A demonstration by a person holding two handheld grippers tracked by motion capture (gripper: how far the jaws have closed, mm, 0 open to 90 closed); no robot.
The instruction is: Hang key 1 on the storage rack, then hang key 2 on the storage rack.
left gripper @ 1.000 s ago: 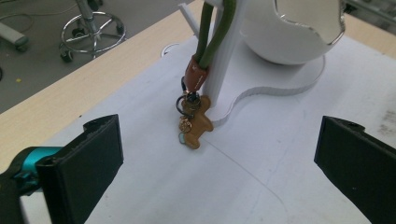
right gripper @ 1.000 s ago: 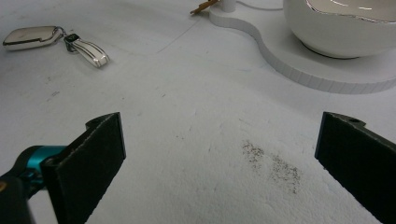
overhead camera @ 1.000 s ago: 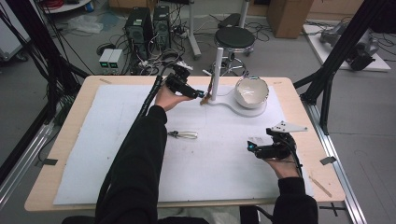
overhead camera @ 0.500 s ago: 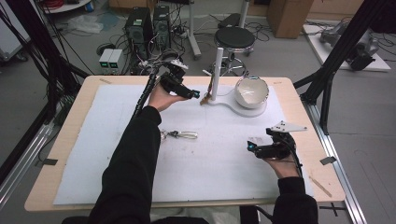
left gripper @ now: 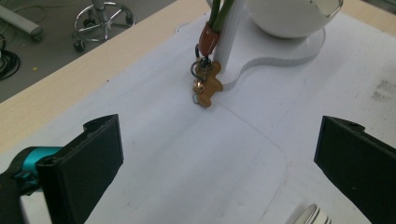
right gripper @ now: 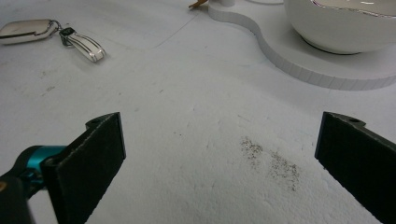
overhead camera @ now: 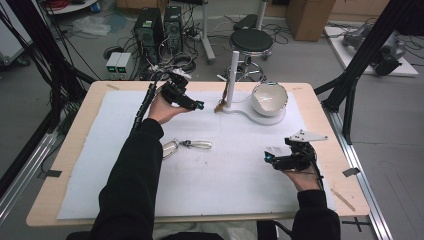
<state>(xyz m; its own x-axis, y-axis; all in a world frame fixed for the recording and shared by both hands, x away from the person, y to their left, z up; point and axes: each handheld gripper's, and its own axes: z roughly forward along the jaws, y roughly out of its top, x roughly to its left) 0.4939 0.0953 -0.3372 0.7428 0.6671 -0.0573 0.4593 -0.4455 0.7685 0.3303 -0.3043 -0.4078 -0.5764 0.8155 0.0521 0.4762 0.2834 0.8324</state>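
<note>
The left gripper [overhead camera: 192, 104] hovers just short of the white post [overhead camera: 232, 80], jaws spread wide and holding nothing. At the foot of that post, a gingerbread-man charm [left gripper: 208, 86] lies on the white mat, hanging by its ring from a cord beside the post. That keyring looks already placed at the post. A second car key fob [overhead camera: 171, 148] lies nearer the person, well away from the post, apparently untouched. The right gripper [overhead camera: 272, 159] rests near the table's front, jaws equally spread and empty.
</note>
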